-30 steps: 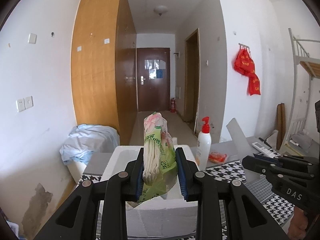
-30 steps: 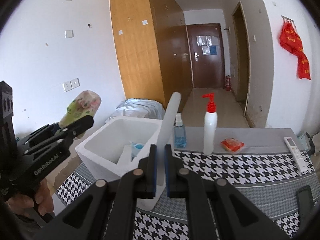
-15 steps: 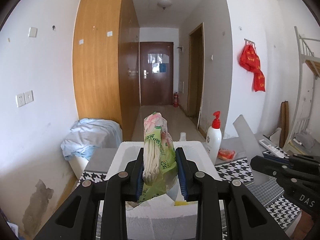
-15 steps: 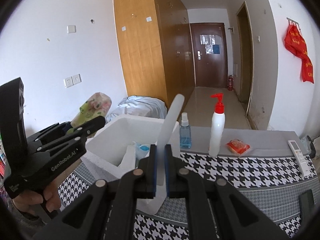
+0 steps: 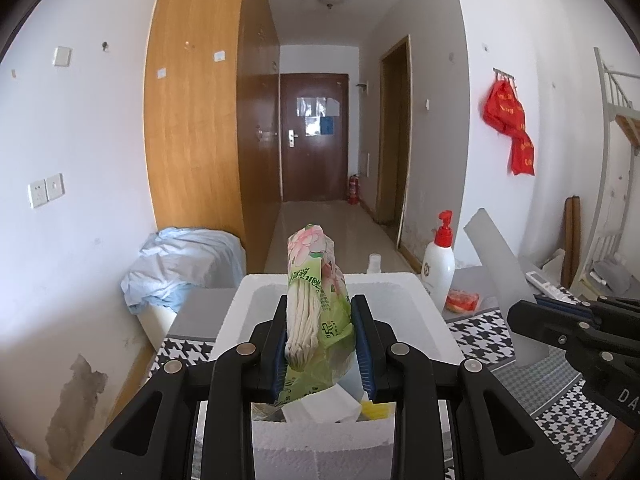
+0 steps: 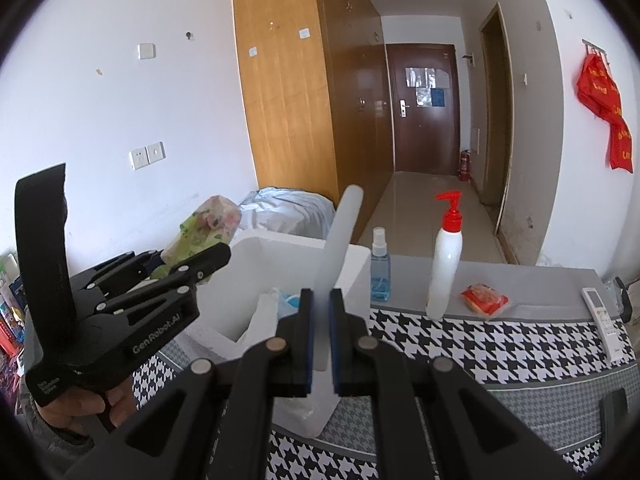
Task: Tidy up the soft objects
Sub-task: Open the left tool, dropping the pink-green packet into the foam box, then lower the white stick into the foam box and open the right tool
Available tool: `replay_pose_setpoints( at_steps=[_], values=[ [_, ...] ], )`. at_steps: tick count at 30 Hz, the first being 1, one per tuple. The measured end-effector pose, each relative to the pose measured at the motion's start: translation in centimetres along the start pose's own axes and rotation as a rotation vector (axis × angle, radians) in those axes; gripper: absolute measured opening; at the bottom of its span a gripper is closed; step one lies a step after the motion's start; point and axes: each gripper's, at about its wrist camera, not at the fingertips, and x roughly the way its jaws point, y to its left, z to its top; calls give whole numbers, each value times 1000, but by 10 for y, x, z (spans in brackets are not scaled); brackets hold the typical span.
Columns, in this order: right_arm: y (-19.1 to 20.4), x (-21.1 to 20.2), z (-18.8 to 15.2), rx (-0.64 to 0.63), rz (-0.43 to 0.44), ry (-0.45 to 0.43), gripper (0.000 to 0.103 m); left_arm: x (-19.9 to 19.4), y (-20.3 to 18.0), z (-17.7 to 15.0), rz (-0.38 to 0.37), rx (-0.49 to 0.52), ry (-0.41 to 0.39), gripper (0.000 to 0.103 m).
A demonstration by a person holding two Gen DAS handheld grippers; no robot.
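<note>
Left tongs, clamped on the tissue pack, had advanced over the foam box, while right tongs gripped its lid.

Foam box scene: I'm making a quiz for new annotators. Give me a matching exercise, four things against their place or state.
Things:
1. tissue pack
2. foam lid
3. pump bottle
4. red packet

Places or states:
A. lying on the table, right of the white bottle
B. held upright by the right gripper
C. standing on the table, red top
D. clamped by the left gripper over the foam box

Pairs: 1-D, 2-B, 3-C, 4-A
</note>
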Motion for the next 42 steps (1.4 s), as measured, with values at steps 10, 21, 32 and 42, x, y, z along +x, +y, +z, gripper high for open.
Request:
replay_pose_setpoints(
  at_steps=[10, 21, 32, 42],
  values=[
    [5, 4, 1, -10, 7, 4, 9, -4, 12, -1, 13, -14, -13, 78],
    [23, 19, 6, -45, 51, 22, 9, -26, 30, -5, 68, -24, -69, 102],
    [41, 38, 13, -75, 65, 48, 9, -36, 50, -8, 111, -42, -87, 102],
    [49, 48, 17, -84, 58, 58, 9, -42, 57, -12, 126, -40, -98, 102]
  ],
)
